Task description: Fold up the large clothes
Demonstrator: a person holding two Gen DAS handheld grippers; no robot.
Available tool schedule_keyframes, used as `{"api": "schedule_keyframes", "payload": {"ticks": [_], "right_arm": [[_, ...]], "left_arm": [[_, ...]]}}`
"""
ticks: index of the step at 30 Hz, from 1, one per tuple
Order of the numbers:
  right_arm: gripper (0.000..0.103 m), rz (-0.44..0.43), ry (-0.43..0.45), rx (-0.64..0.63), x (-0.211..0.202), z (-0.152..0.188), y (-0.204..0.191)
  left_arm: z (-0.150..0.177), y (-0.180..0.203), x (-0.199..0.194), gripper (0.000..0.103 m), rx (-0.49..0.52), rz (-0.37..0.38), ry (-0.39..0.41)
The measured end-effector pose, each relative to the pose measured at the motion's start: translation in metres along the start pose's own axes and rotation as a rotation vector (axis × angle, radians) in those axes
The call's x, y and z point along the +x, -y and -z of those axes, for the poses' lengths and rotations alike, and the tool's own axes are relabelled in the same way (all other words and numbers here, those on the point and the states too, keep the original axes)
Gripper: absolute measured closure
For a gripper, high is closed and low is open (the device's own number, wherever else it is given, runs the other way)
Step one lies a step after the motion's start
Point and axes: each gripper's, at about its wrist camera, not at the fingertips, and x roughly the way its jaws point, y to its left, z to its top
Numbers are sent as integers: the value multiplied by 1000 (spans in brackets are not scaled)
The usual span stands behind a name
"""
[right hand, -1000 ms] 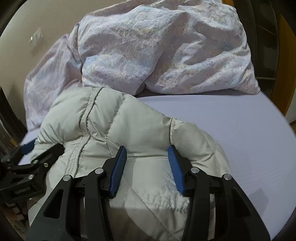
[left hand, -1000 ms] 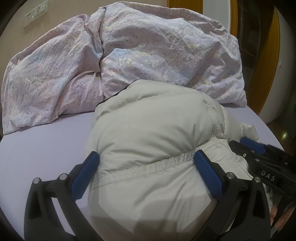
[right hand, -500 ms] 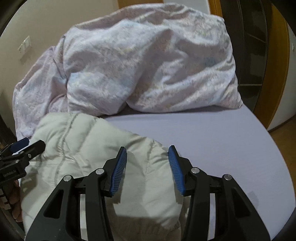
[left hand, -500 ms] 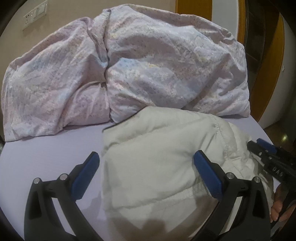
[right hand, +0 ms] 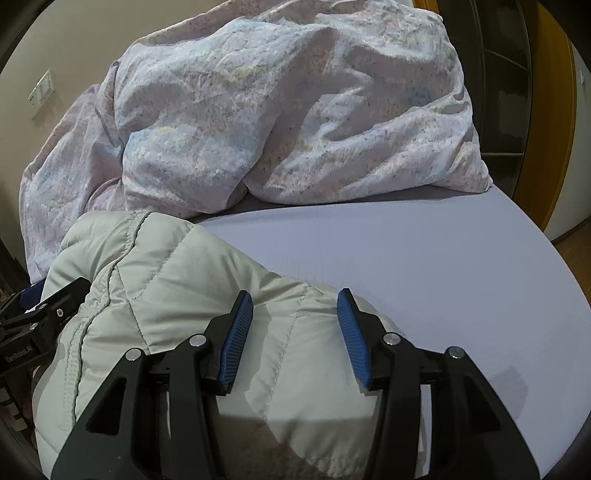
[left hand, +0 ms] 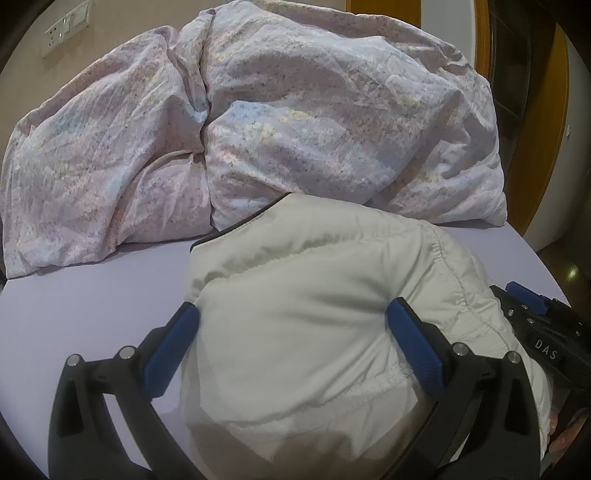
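A pale grey-beige puffy jacket (left hand: 295, 280) lies bunched on the lavender bed sheet (left hand: 92, 295). My left gripper (left hand: 293, 332) is wide open astride it, with the padded cloth bulging between the blue pads. At the jacket's right side sits my right gripper (left hand: 535, 325). In the right wrist view the right gripper (right hand: 293, 325) stands open over the jacket's (right hand: 166, 273) right end, with no fold pinched. The left gripper (right hand: 40, 317) shows at the jacket's left edge.
A crumpled floral duvet (left hand: 295, 110) is heaped across the far side of the bed, touching the jacket's far edge. Bare sheet (right hand: 424, 266) stretches to the right. A wooden door frame (left hand: 532, 147) stands at the right, a wall socket (left hand: 66, 26) at the upper left.
Half a second ago the jacket lay flatter and clear of the left gripper's left pad; now it bulges between both left pads. Under the right fingers the jacket has come nearer.
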Motion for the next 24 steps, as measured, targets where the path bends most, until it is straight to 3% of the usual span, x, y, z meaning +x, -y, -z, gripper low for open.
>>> {"api": "schedule_keyframes", "payload": {"ticks": [24], "right_arm": [[52,-9,-28,-2,13,2,-3]], "left_arm": [[10,-7,11,2,-68,39,4]]}}
